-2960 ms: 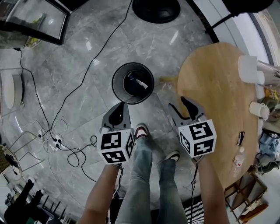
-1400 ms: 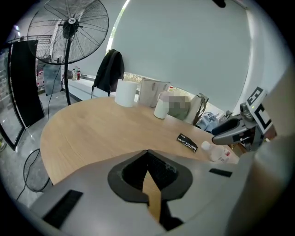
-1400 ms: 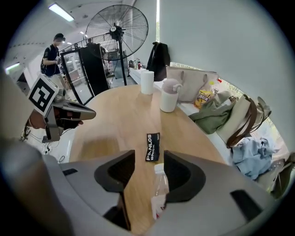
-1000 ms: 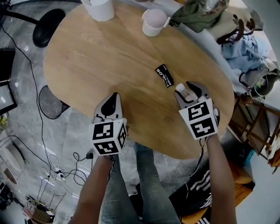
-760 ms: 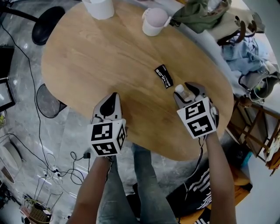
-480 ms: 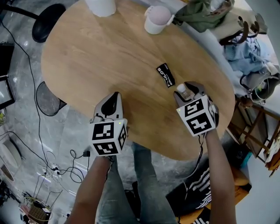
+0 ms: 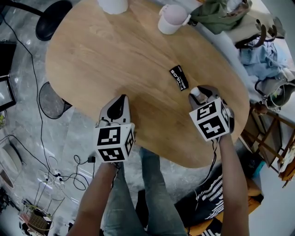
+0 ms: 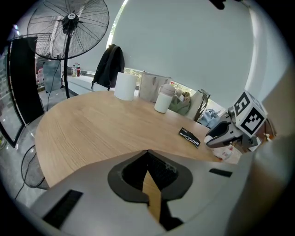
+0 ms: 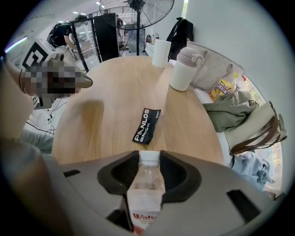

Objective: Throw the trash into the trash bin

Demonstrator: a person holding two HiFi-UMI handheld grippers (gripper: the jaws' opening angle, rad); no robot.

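Note:
A clear plastic bottle (image 9: 146, 185) with a white cap and a red label stands on the wooden table (image 7: 115, 60) between the jaws of my right gripper (image 9: 149, 156). These jaws have just been closing, and the pads now press on the bottle's sides. In the head view the bottle's cap (image 7: 195, 92) shows at the tip of the right gripper (image 7: 201, 91). A black snack wrapper (image 7: 179, 77) (image 9: 147, 125) lies flat just beyond it. My left gripper (image 7: 121, 98) (image 8: 147, 153) hovers shut and empty over the table's near edge. The black mesh trash bin (image 7: 51, 100) stands on the floor to the left.
A pink-lidded mug (image 7: 171, 19), a white cylinder (image 7: 113, 4) and a green bag (image 7: 216, 11) sit at the table's far side. A fan base (image 7: 50, 20) and cables (image 7: 69, 170) are on the floor at left. Wooden chairs (image 7: 269, 133) crowd the right.
The right gripper's jaws have narrowed onto the bottle and the gripper has tilted slightly. The left gripper has stayed put. Three seconds ago the view faced the bin on the floor.

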